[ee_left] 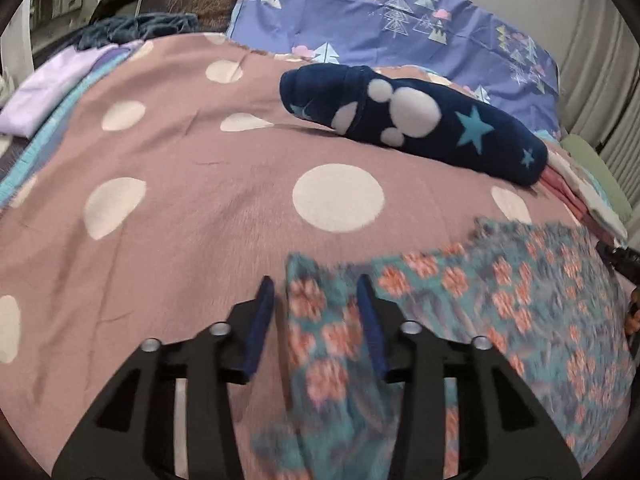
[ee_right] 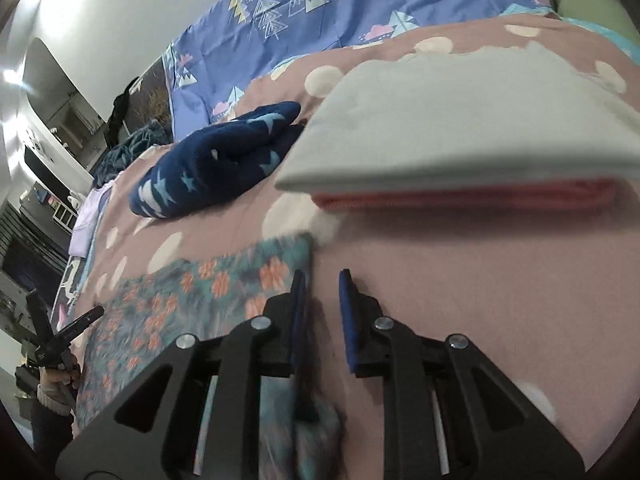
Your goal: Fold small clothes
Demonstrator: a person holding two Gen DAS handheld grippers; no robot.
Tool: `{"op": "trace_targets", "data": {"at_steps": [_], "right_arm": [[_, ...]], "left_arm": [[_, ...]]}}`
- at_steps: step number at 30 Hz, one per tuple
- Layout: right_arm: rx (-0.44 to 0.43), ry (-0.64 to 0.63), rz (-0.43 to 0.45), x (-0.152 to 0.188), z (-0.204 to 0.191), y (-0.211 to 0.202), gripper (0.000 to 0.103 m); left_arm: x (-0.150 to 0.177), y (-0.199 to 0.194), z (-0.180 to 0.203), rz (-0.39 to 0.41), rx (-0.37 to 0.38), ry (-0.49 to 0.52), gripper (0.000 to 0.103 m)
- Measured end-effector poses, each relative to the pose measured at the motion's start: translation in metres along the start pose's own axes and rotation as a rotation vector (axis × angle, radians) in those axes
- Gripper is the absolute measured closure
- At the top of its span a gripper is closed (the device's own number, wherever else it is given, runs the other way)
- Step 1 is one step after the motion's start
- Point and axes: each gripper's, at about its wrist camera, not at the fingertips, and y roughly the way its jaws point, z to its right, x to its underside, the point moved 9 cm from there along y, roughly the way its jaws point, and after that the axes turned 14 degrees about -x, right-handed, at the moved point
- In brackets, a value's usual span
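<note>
A teal garment with orange flowers (ee_left: 460,320) lies on the pink dotted bedspread (ee_left: 200,200); it also shows in the right wrist view (ee_right: 180,304). My left gripper (ee_left: 316,292) is open, its jaws astride the garment's left edge. My right gripper (ee_right: 322,280) is open at the garment's right edge, its left finger (ee_right: 298,300) over the cloth. The left gripper shows at the far left of the right wrist view (ee_right: 64,332). The garment is blurred.
A folded navy garment with stars (ee_left: 420,120) lies further back, also in the right wrist view (ee_right: 212,164). A folded stack, grey over pink (ee_right: 460,152), lies ahead of my right gripper. A blue patterned pillow (ee_left: 380,12) is at the back; lilac cloth (ee_left: 52,92) is left.
</note>
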Motion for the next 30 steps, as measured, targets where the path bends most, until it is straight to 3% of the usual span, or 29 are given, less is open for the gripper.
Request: {"op": "trace_targets", "data": {"at_steps": [3,5,6,7,9,11,14,18,21,29,30], "right_arm": [[0.008,-0.014,-0.006,0.016,0.000,-0.029,0.083],[-0.019,-0.010,-0.010,0.028,-0.002,-0.045,0.081],[-0.044,-0.008,-0.019,0.036,-0.005,-0.051,0.079],[-0.065,-0.006,-0.032,0.041,-0.007,-0.054,0.077],[-0.084,-0.006,-0.049,0.048,-0.009,-0.055,0.074],[-0.111,0.004,-0.053,0.053,-0.011,-0.052,0.072],[-0.168,0.040,-0.022,0.058,-0.010,-0.048,0.069],[-0.232,0.056,0.006,0.065,0.001,-0.048,0.071],[-0.265,0.045,-0.003,0.064,-0.001,-0.050,0.071],[-0.309,0.048,-0.029,0.065,-0.006,-0.049,0.064],[-0.314,0.052,-0.030,0.065,-0.007,-0.049,0.064]], "left_arm": [[0.004,-0.042,0.015,0.068,0.006,0.048,0.056],[0.012,-0.074,0.046,0.111,0.063,0.114,0.055],[0.022,-0.095,0.073,0.127,0.118,0.171,0.053],[0.036,-0.115,0.105,0.144,0.176,0.234,0.043],[0.061,-0.144,0.160,0.173,0.263,0.343,0.033],[0.095,-0.170,0.221,0.183,0.345,0.462,0.033],[0.140,-0.190,0.294,0.179,0.410,0.605,0.033],[0.191,-0.194,0.353,0.182,0.366,0.801,0.033],[0.212,-0.186,0.376,0.231,0.240,0.944,0.033],[0.202,-0.179,0.390,0.260,0.140,0.936,0.033],[0.201,-0.181,0.392,0.268,0.136,0.931,0.045]]}}
